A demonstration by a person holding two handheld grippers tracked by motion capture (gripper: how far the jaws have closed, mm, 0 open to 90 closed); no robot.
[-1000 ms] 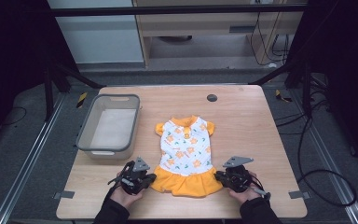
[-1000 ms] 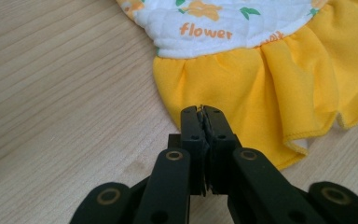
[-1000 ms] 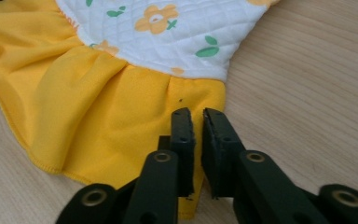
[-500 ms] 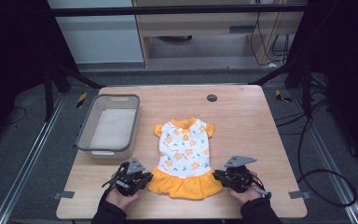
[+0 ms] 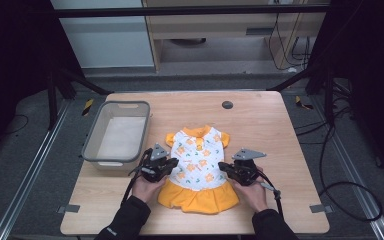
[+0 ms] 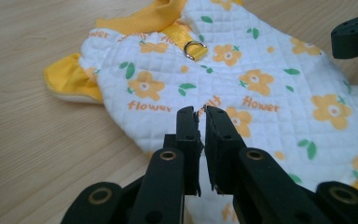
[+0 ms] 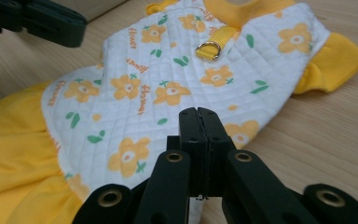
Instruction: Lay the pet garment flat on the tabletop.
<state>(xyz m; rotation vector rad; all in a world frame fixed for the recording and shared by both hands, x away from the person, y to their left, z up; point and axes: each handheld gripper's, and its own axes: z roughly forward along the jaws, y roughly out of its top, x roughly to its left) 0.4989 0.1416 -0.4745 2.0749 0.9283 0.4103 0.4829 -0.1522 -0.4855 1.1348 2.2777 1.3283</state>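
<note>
Here, a small dress (image 5: 196, 167) flat on the wooden table (image 5: 275, 130), white quilted top with orange flowers and green leaves, yellow collar and sleeves toward the far side, yellow skirt toward the near edge. To its left, just beside, a grey plastic bin (image 5: 116, 132), apart from the cloth. On the far part of the table, a small dark round spot (image 5: 227, 105). Left gripper (image 5: 169, 164) at the dress's left edge near the waist, held in a hand (image 5: 147, 187); in the left gripper view (image 6: 201, 114) jaws nearly together with a thin slit between them, white quilted cloth showing at the slit, seemingly pinched, though hard to be sure. Right gripper (image 5: 224, 167) at the dress's right edge, in the other hand (image 5: 254, 192); in the right gripper view (image 7: 199, 112) jaws pressed together, over the hem of the white top, whether cloth lies between them not clear. On the back of the dress below the collar, a yellow strap with a metal ring (image 7: 208, 49).
</note>
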